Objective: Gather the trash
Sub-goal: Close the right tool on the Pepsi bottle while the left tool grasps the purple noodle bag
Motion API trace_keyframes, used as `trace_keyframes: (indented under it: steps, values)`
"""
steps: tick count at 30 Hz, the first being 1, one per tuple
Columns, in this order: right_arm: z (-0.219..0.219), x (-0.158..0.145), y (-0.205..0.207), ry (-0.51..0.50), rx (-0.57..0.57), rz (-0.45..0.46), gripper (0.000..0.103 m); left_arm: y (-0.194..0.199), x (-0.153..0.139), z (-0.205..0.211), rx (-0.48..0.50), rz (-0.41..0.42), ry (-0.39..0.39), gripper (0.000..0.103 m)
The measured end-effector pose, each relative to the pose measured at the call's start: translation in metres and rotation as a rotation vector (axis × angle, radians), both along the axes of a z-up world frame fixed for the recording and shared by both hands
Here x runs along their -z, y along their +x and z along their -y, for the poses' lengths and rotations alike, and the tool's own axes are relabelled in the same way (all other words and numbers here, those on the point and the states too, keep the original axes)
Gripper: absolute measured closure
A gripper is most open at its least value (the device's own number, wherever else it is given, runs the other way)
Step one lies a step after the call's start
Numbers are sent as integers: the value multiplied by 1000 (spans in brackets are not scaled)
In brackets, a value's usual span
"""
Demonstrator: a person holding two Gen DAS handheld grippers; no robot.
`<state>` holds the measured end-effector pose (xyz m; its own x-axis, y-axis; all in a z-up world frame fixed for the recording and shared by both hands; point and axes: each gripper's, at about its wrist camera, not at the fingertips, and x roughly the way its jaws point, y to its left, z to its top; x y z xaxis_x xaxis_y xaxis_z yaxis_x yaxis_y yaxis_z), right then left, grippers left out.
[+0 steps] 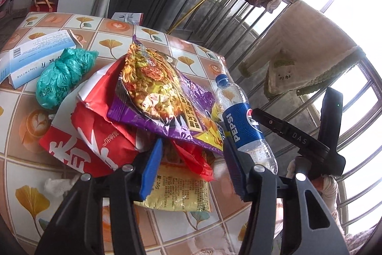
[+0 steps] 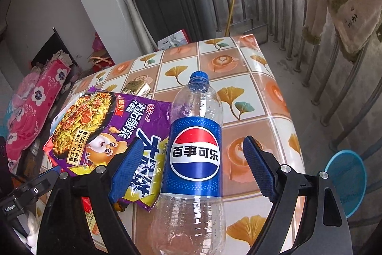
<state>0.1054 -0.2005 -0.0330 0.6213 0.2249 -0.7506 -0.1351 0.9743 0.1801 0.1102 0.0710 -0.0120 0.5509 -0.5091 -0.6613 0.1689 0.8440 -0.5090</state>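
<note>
An empty Pepsi bottle lies on the patterned table between the fingers of my right gripper. The jaws are open and the blue pads stand clear of the bottle's sides. Left of it is a purple noodle wrapper. My left gripper is open over the pile: a red scrap and a yellow packet lie between its pads, under the edge of the purple wrapper. A big red wrapper sits below. The bottle is just right of the left gripper.
A teal plastic bag, a white-and-blue box and a crumpled tissue lie on the table's left part. The table edge drops to a floor with a blue stool and metal railings. Clothes hang above.
</note>
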Motion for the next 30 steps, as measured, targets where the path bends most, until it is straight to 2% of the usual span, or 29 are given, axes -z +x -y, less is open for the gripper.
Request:
trace_keyframes:
  steps: [3, 5, 12, 15, 22, 25, 27, 30]
  values:
    - [0, 7, 5, 4, -6, -27, 25, 10, 7, 0, -14, -49, -21, 52]
    - [0, 10, 8, 11, -12, -48, 30, 13, 7, 0, -37, -53, -37, 52]
    - [-4, 20, 12, 1, -44, -92, 44, 11, -15, -2, -114, 89, -27, 52]
    - [-5, 22, 11, -2, -60, -93, 46, 12, -22, -3, -127, 140, -36, 52]
    - [-14, 22, 6, -62, -95, -70, 46, 31, -13, 2, -156, 104, -42, 52]
    - [-17, 22, 6, -73, -103, -71, 46, 35, -10, 7, -164, 100, -12, 68]
    - [-18, 22, 6, -73, -104, -80, 45, 36, -9, 9, -160, 103, -7, 84]
    - [-17, 20, 8, -67, -107, -96, 46, 37, -11, 12, -147, 122, -6, 96]
